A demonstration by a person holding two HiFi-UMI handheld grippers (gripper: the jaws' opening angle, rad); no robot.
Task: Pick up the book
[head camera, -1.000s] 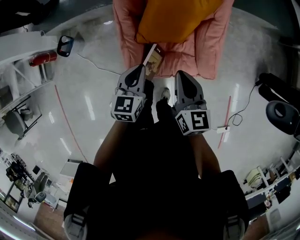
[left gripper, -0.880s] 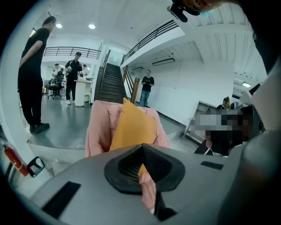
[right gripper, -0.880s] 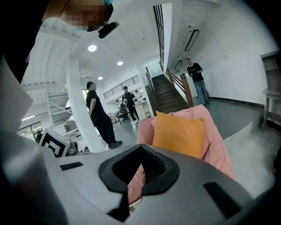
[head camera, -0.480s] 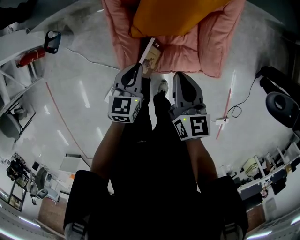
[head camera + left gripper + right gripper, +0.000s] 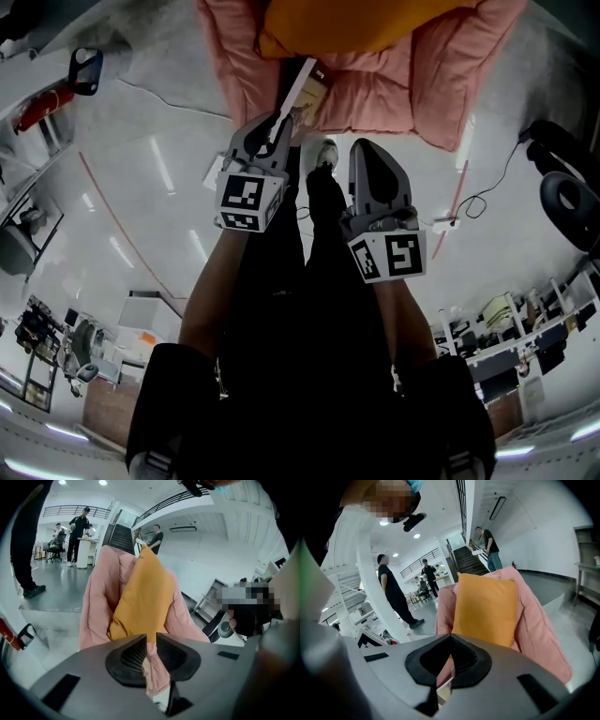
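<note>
The book (image 5: pixel 315 94), thin with a tan cover and a white edge, rests tilted at the front of a pink padded chair (image 5: pixel 394 89) that holds an orange cushion (image 5: pixel 347 23). My left gripper (image 5: pixel 278 122) has its tip at the book's near white edge. Its jaws have just been opening, and in the left gripper view (image 5: pixel 151 637) a narrow gap stands between them, with a thin tan edge low in it. My right gripper (image 5: pixel 367 148) hovers to the right of the book, apart from it. In the right gripper view (image 5: pixel 450 637) its tips meet, and the book (image 5: pixel 443 691) shows below them.
The holder's legs and a white shoe (image 5: pixel 326 150) stand on the glossy floor just in front of the chair. A cable (image 5: pixel 487 202) and a black device (image 5: pixel 567 202) lie to the right, a red extinguisher (image 5: pixel 37 108) to the left. Several people (image 5: pixel 393 592) stand behind the chair.
Both grippers have come down closer to the chair's front and the book. The chair and cushion now fill more of the top of the head view.
</note>
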